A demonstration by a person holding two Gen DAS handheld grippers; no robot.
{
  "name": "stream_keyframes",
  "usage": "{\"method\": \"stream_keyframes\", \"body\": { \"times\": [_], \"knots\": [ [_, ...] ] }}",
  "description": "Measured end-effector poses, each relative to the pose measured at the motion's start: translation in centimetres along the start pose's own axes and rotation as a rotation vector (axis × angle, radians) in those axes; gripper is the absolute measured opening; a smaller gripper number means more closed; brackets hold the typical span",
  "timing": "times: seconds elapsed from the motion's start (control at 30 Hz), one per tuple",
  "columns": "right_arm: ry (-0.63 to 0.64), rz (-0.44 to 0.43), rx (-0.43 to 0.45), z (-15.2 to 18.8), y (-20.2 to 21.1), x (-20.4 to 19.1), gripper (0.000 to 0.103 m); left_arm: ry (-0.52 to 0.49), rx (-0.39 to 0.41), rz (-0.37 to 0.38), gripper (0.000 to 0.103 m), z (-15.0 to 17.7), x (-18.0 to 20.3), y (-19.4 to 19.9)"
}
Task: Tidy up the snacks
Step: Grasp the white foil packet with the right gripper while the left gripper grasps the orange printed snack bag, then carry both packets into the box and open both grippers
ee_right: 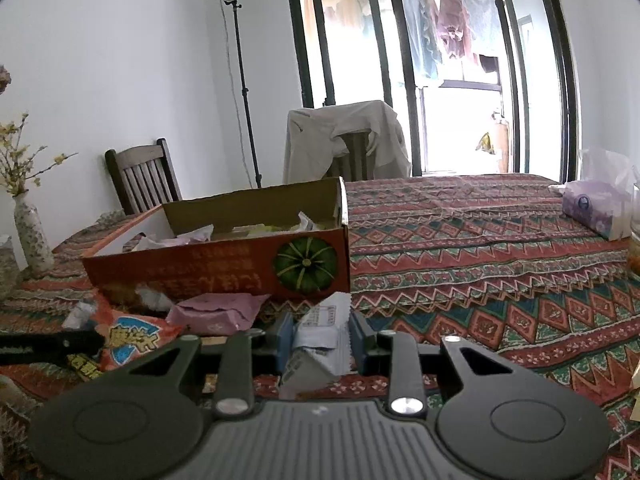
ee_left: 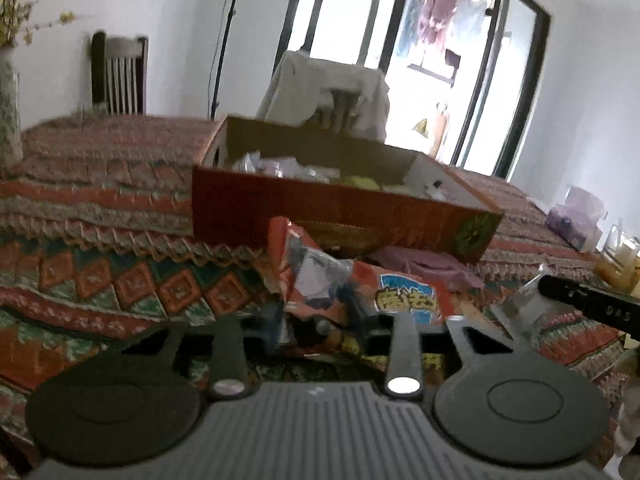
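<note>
**Desk:** What is each gripper holding, and where?

**Me:** At the near edge of the table (ee_right: 480,240), I am clamping my left gripper (ee_left: 320,316) on the crumpled end of a red snack bag (ee_left: 360,284). My right gripper (ee_right: 322,344) is pinching a small white packet (ee_right: 320,344) between its blue pads (ee_right: 285,340). Both are sitting just in front of the orange cardboard box (ee_right: 224,268), where other wrappers are already lying.

**Desk:** How are they going to handle?

**Me:** Light and soft, I am judging. The red bag is looking like crinkly film, slippery and probably air-filled, so I am taking it by the gathered end, not the puffed middle. The white packet is creasing under the pads, so its contents may crush. A pink packet (ee_right: 218,312) is lying flat by the box wall and is wanting a grip at its edge.

**Desk:** What is escaping the lens?

**Me:** The left view is smearing with blur, so the bag's far end is hard to read. The grippers' bodies are covering the lower parts of both items. The box wall is hiding most of what is inside, and the other gripper is showing only as a dark bar at each frame's edge.
</note>
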State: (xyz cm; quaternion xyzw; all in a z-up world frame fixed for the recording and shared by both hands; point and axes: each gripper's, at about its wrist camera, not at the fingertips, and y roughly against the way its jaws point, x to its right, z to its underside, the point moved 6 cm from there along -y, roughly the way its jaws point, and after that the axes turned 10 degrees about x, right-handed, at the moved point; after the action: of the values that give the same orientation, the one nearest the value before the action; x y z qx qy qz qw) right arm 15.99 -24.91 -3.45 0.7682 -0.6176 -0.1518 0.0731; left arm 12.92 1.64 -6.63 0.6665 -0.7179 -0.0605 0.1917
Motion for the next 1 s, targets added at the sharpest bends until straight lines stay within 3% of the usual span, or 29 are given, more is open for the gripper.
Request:
{"method": "stream_keyframes", "body": {
  "times": [0.23, 0.63, 1.0],
  "knots": [
    [0.03, -0.018, 0.043, -0.6, 0.9, -1.1, 0.023, -0.024, 0.125, 0.001, 0.017, -2.5, 0.0, 2.7],
    [0.04, -0.026, 0.094, -2.4, 1.4, -1.9, 0.023, -0.076, 0.274, 0.053, 0.016, -7.1, 1.7, 5.3],
    [0.052, -0.046, 0.193, -6.8, -0.4, -3.5, 0.023, -0.059, 0.355, 0.07, 0.016, -11.4, 3.2, 3.3]
  ]
}}
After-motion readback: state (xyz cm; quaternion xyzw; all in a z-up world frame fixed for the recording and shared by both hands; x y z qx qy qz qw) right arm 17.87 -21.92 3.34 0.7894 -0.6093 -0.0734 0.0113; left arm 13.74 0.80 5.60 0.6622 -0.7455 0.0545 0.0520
